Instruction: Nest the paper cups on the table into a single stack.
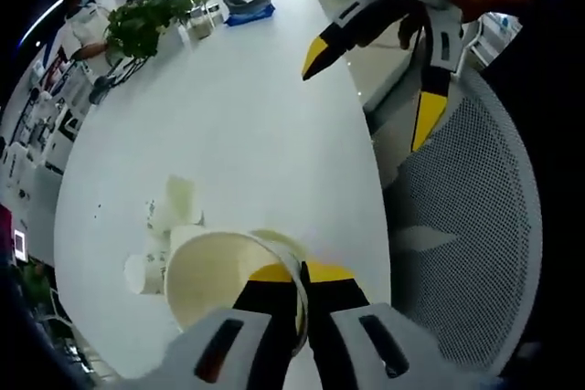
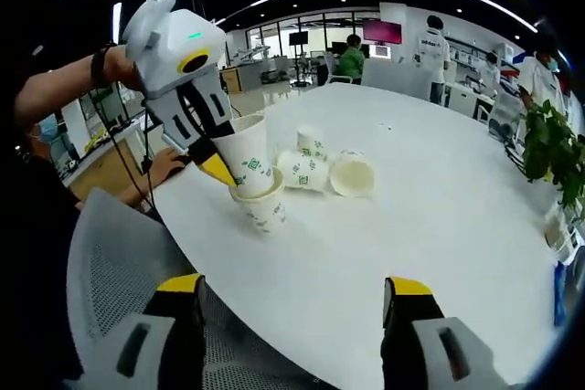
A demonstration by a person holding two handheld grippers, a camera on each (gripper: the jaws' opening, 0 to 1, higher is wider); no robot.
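Note:
My left gripper (image 1: 302,273) is shut on the rim of a white paper cup (image 1: 215,276), which it holds upright. In the right gripper view this gripper (image 2: 215,166) keeps that cup (image 2: 251,157) tilted and partly nested in a second, green-printed cup (image 2: 267,209) standing on the white table (image 2: 439,226). The lower cup's rim (image 1: 279,239) peeks out behind the held one. Three loose cups (image 2: 302,171) (image 2: 352,173) (image 2: 313,141) sit just beyond, at least two on their sides. My right gripper (image 2: 292,288) is open and empty near the table's edge, and hangs above the table's right edge (image 1: 370,89).
A grey mesh chair (image 1: 466,226) stands against the table edge below my right gripper. At the table's far end are a potted plant (image 1: 146,15) and a blue-and-dark object (image 1: 249,8). Several people (image 2: 352,57) stand in the background.

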